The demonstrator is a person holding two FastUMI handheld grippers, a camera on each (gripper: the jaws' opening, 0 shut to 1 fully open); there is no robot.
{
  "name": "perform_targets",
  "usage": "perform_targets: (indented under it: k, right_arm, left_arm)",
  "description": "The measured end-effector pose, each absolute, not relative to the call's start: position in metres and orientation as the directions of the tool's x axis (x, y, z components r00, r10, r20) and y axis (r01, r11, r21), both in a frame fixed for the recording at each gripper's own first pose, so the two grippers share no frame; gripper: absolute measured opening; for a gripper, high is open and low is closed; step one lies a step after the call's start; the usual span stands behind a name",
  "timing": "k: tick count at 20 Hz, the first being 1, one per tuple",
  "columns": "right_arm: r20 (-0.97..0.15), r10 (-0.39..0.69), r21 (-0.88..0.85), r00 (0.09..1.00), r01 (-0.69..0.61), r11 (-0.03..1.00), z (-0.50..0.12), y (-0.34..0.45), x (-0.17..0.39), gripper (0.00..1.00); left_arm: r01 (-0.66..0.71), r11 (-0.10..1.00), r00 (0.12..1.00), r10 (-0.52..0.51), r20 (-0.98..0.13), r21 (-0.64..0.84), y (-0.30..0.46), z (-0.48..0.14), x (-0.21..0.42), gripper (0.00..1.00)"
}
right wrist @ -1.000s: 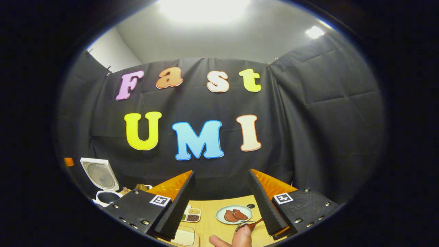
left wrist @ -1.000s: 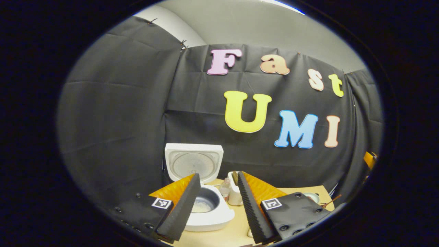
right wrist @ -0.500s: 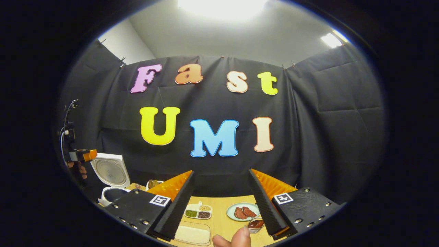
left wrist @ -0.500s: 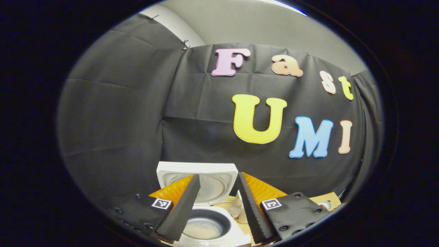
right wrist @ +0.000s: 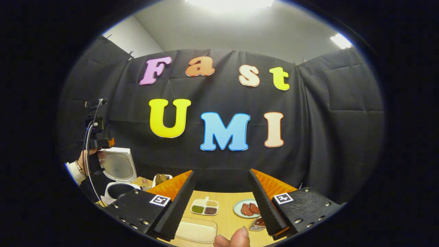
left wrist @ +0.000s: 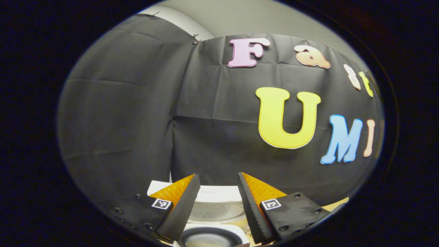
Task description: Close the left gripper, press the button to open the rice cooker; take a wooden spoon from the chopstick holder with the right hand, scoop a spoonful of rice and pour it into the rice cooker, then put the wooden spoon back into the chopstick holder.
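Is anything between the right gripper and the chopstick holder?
Nothing visible blocks it. The right gripper is open; the chopstick holder stands off to its left beside the open rice cooker, past a divided dish.

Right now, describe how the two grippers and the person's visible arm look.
Each gripper, left and right, has two wedge-shaped fingers with ribbed inner pads, set on black bolted plates bearing a square black-and-white marker. Cables trail from the left gripper's black body. The hand holding it shows a white cuff and a wrist bracelet.
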State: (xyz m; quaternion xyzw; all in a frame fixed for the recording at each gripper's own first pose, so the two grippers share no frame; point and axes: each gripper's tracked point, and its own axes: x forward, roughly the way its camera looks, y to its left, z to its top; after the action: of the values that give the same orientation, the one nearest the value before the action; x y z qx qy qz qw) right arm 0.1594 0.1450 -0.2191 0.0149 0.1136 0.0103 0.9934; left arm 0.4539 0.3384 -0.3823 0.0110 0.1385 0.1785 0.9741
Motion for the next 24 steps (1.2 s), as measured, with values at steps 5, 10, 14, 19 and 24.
perform_targets:
  k: [5, 10, 14, 19, 24]
  right_arm:
    - [-0.238, 0.054, 0.0, 0.97, -0.056, 0.998, -0.225, 0.161, 0.163, 0.94]
    - [-0.262, 0.073, 0.023, 0.962, -0.07, 0.997, -0.235, 0.167, 0.164, 0.94]
    - [-0.258, 0.07, 0.031, 0.964, -0.064, 0.997, -0.234, 0.164, 0.161, 0.94]
    - [-0.263, 0.063, 0.05, 0.963, -0.052, 0.997, -0.237, 0.157, 0.148, 0.94]
    - [-0.284, 0.08, 0.082, 0.956, -0.059, 0.995, -0.245, 0.157, 0.135, 0.94]
  left_arm:
    - [-0.372, 0.921, 0.853, 0.39, -0.346, 0.121, 0.364, -0.423, 0.491, 0.8]
    - [-0.371, 0.911, 0.829, 0.412, -0.379, 0.18, 0.365, -0.434, 0.491, 0.75]
    - [-0.349, 0.925, 0.828, 0.38, -0.413, 0.15, 0.351, -0.432, 0.469, 0.78]
    - [-0.324, 0.939, 0.828, 0.34, -0.446, 0.114, 0.316, -0.444, 0.393, 0.74]
    - [-0.333, 0.94, 0.797, 0.326, -0.509, 0.08, 0.293, -0.479, 0.331, 0.78]
